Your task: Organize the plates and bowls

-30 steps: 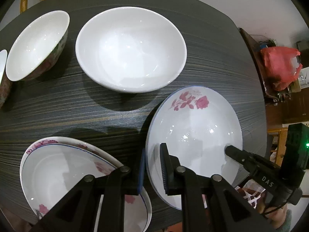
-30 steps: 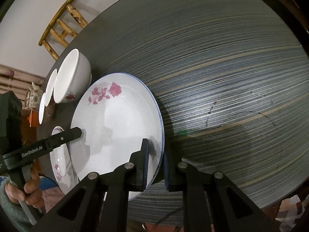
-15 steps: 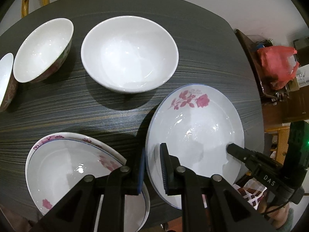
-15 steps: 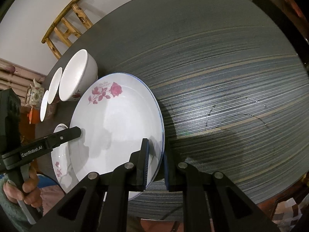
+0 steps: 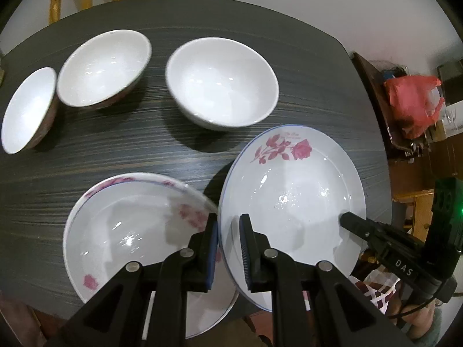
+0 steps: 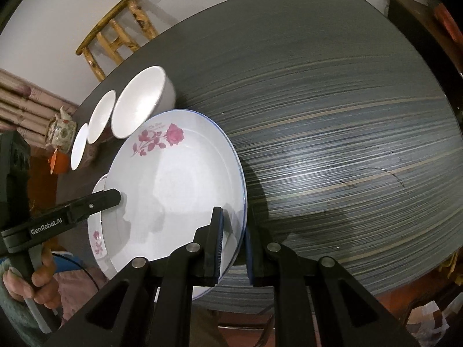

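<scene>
Both claws clamp rose plate [image 5: 292,199] rim — teapot [image 6: 61,131] only in right view.

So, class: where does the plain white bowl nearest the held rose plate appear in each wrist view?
Left wrist: plain white bowl upper centre, beyond the rose plate.
Right wrist: same bowl upper left, beyond the plate's rose.
Shared landmark: the plate's rose print.

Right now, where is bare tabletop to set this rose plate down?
Widest bare stretch: dark table right of the rose plate, out to its far edge. A narrower strip runs between the bowls and the second plate. Crowded on the left, where plates and bowls cluster.
</scene>
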A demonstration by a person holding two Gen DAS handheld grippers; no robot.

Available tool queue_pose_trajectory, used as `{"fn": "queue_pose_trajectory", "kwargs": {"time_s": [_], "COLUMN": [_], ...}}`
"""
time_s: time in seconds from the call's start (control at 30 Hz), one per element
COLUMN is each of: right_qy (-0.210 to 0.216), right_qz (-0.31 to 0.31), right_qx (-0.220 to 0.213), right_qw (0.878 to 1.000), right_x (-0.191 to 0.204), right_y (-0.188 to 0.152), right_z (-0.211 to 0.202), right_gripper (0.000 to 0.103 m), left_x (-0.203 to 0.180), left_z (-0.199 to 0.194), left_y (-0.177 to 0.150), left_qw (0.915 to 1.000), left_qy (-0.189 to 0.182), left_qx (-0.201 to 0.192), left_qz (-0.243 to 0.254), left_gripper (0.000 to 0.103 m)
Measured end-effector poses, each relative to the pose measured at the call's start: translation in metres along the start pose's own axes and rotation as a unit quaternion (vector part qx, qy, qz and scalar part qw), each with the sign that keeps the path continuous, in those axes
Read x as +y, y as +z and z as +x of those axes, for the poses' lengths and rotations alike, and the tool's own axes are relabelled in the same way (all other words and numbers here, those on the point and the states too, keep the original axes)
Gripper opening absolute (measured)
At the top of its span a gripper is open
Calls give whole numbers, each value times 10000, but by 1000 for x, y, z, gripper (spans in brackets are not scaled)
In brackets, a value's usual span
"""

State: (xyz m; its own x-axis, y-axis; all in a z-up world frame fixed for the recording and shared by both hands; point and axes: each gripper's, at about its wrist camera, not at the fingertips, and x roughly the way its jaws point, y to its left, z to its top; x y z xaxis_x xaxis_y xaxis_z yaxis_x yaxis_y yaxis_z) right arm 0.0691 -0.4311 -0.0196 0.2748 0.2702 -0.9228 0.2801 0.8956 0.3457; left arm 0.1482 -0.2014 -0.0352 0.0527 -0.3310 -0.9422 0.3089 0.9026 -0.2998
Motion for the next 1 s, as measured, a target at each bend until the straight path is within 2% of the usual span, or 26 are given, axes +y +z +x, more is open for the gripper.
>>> {"fn": "queue_pose_trajectory", "kwargs": {"time_s": [0.6, 1.0], "right_qy": [249, 267], "right_qz": [-730, -1026], "right_qx": [82, 242], "right_qw": [9970, 9941], "right_x": [91, 139], "right_y": [-21, -32], "right_z": [4, 24], "right_gripper": [14, 14], "left_x": [75, 123], "left_z": [-55, -66], "left_y": [-40, -61], "left_qw": [9973, 9940], "left_qy": [161, 229], "left_qx": [-366, -431], "left_qz": [-617, -980], "left_gripper": [14, 14]}}
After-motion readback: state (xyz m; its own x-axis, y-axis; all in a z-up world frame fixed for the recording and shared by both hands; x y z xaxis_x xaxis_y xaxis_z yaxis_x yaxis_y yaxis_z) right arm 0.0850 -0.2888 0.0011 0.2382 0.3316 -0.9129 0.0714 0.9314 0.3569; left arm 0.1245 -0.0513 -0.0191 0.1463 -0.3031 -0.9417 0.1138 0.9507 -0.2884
